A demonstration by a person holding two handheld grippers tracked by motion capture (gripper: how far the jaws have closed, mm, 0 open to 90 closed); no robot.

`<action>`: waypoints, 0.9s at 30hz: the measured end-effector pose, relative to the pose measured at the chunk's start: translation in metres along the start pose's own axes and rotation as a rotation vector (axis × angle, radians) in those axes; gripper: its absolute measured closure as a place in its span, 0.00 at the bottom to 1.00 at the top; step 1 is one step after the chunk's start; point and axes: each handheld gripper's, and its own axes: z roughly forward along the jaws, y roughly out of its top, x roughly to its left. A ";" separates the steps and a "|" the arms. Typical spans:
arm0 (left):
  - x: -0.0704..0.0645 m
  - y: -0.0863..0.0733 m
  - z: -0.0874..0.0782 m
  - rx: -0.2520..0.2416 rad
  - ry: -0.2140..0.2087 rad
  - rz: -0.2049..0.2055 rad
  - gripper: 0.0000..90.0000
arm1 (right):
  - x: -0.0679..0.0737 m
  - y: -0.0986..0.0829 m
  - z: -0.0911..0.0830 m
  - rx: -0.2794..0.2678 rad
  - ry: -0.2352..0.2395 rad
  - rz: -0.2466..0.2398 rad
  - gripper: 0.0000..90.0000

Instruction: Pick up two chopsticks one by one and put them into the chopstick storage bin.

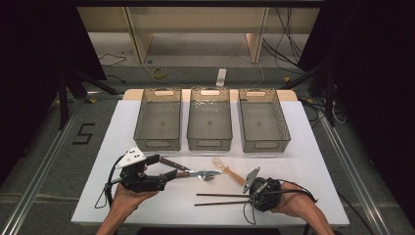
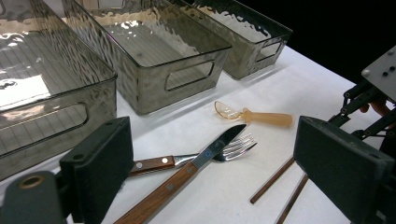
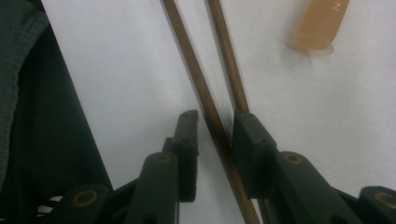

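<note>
From above, my right gripper (image 1: 250, 192) sits at the near ends of the chopsticks (image 1: 220, 199) on the white table (image 1: 303, 147); my left gripper (image 1: 169, 169) straddles the knife (image 1: 172, 165). In the left gripper view its jaws gape wide over knife and fork (image 2: 233, 147). In the right gripper view the jaws bracket one chopstick (image 3: 205, 102), not yet clamped. Thin, stiff, slippery: I'd pinch near the end.

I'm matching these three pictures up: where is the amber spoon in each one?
High view: amber spoon lies mid-table, in front of the middle bin.
Left gripper view: spoon at centre right, beyond the fork.
Right gripper view: its handle end at top right.
Shared landmark: the chopsticks beside it.
</note>
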 end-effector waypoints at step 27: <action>-0.002 -0.001 0.007 0.095 0.001 0.075 0.16 | 0.010 0.005 -0.005 0.000 0.032 -0.131 0.94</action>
